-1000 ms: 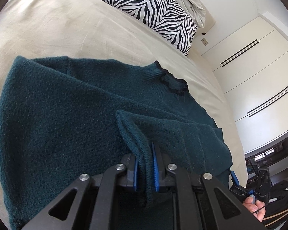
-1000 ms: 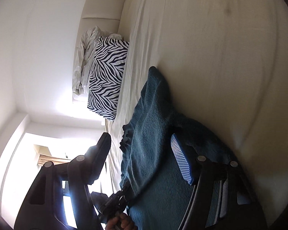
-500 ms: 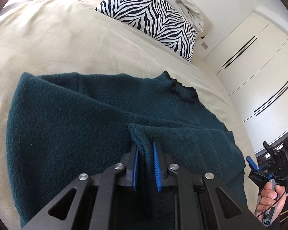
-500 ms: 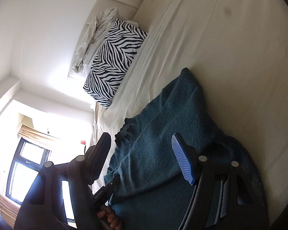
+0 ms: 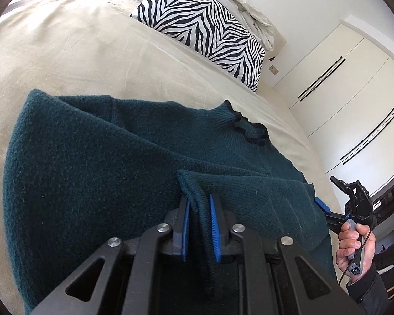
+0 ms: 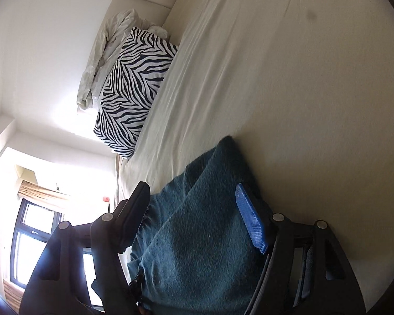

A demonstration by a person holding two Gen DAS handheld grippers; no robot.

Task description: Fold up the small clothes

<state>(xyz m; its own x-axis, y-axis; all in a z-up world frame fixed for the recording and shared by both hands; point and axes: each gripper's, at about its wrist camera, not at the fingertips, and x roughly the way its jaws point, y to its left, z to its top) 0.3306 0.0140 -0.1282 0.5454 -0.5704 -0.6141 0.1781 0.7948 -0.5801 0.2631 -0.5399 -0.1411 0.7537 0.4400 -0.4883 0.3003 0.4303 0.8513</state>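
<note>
A dark teal knit sweater lies on the beige bed, its black-trimmed collar toward the pillow. My left gripper is shut on a folded edge of the sweater and holds that fold over the body. In the left wrist view my right gripper is at the sweater's right edge, held by a hand. In the right wrist view my right gripper is open, its jaws wide apart over the sweater, with the blue pad showing.
A zebra-print pillow and a rumpled white cloth lie at the head of the bed. White wardrobe doors stand to the right. A window shows in the right wrist view.
My left gripper has carried the fold forward over the sweater body. My right gripper has stayed open and shifted along the sweater's edge, turning its view.
</note>
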